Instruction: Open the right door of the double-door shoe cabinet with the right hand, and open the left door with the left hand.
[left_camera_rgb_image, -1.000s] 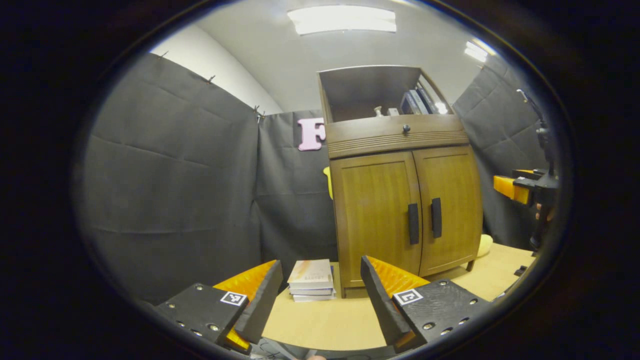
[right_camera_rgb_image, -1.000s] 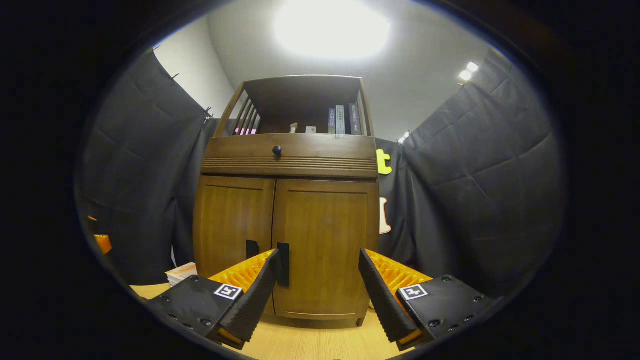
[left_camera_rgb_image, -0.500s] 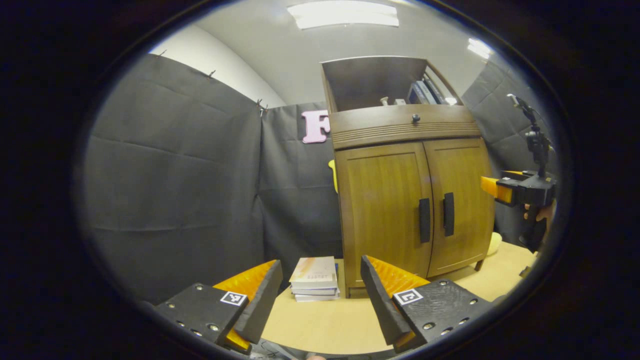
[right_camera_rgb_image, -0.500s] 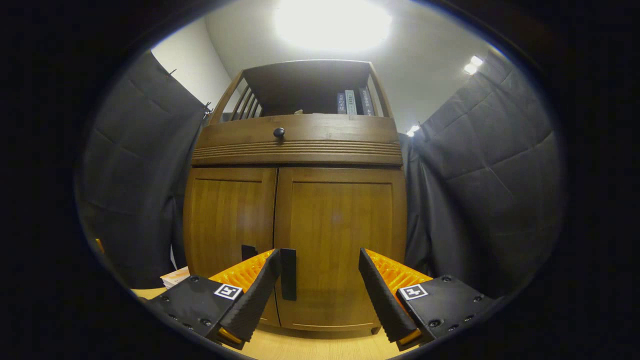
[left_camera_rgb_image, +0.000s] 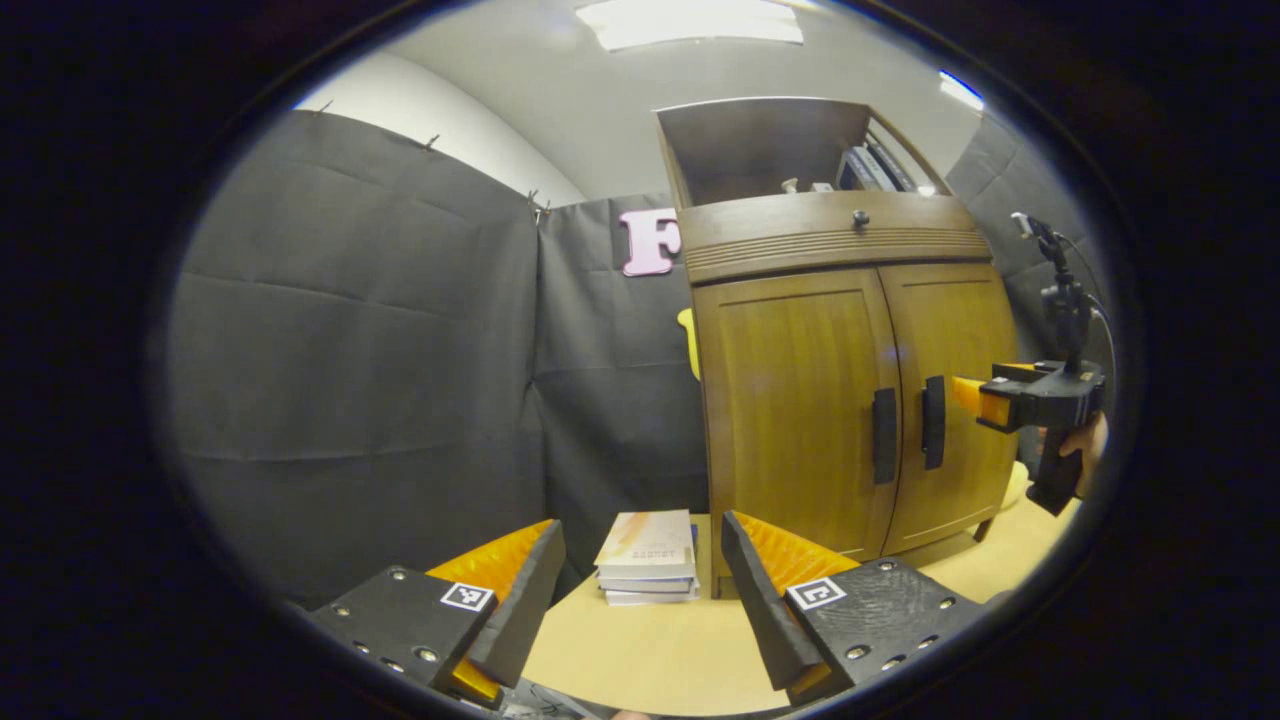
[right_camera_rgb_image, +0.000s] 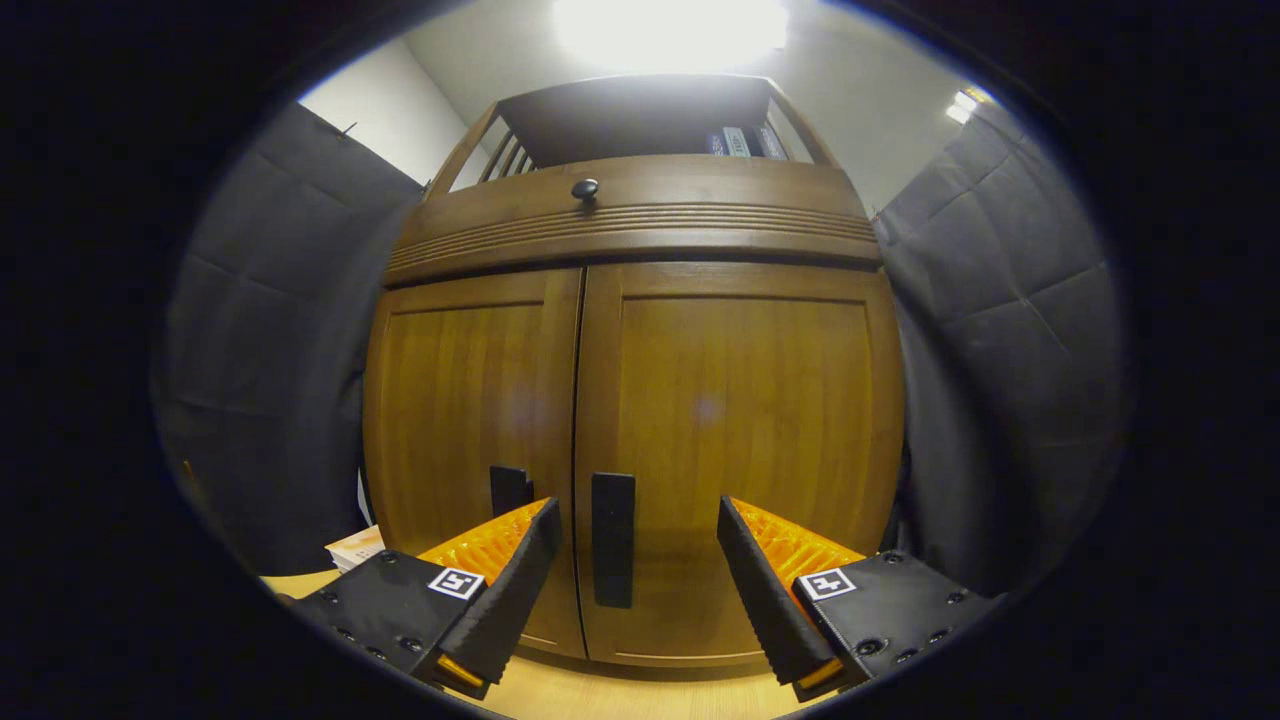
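Note:
The wooden shoe cabinet (right_camera_rgb_image: 640, 400) stands on the table with both doors shut. In the right gripper view the right door (right_camera_rgb_image: 740, 440) is close ahead and its dark vertical handle (right_camera_rgb_image: 612, 540) lies between the spread fingers of my right gripper (right_camera_rgb_image: 635, 580), which is open and short of it. The left door's handle (right_camera_rgb_image: 508, 488) is partly hidden by a finger. In the left gripper view the cabinet (left_camera_rgb_image: 850, 400) is farther off to the right; my left gripper (left_camera_rgb_image: 640, 590) is open and holds nothing. The right gripper (left_camera_rgb_image: 1030, 400), held by a hand, hovers by the right door handle (left_camera_rgb_image: 932, 422).
A short stack of books (left_camera_rgb_image: 648, 556) lies on the light wooden table (left_camera_rgb_image: 650, 650) left of the cabinet. A drawer with a round knob (right_camera_rgb_image: 585, 188) sits above the doors, and an open shelf with books tops it. Black cloth walls enclose the booth.
My right gripper has moved closer to the cabinet, so the doors loom larger and the right handle now lies between its fingers. In the left gripper view the cabinet has shifted right and slightly nearer.

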